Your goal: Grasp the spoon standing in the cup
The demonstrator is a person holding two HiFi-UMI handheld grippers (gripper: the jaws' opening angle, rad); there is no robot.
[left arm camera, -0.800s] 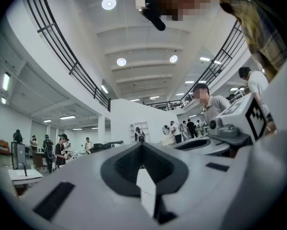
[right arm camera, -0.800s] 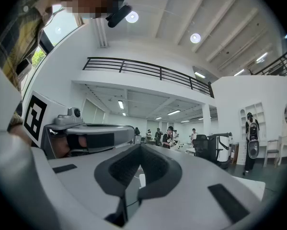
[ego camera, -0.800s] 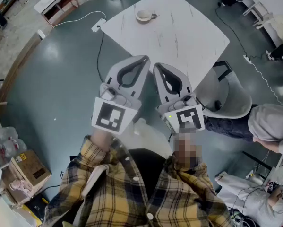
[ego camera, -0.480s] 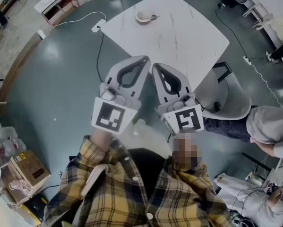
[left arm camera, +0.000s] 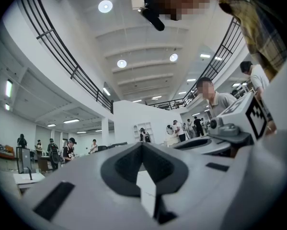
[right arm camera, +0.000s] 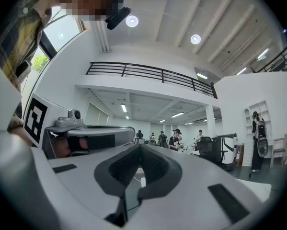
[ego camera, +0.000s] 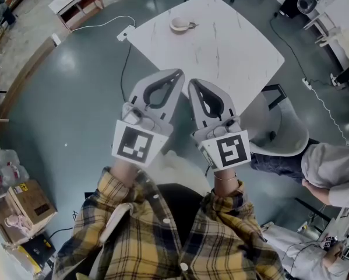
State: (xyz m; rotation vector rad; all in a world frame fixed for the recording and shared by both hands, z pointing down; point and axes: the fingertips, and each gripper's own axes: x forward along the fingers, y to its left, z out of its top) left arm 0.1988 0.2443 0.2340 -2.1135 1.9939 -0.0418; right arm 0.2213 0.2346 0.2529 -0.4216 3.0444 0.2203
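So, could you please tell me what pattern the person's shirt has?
The shirt is a yellow and dark plaid, clearest in the head view.

From the head view we get even, fairly bright light from above. The white table (ego camera: 221, 45) at twelve o'clock is the palest patch, and the floor (ego camera: 63, 109) carries only faint shadows. Straight lines bow toward the rim. In both gripper views round ceiling lamps (left arm camera: 105, 5) near twelve o'clock flare white, and a window (right arm camera: 62, 32) at ten o'clock is washed out. Black corners frame both circles. The left gripper (left arm camera: 142, 145) and right gripper (right arm camera: 139, 148) look soft up close.
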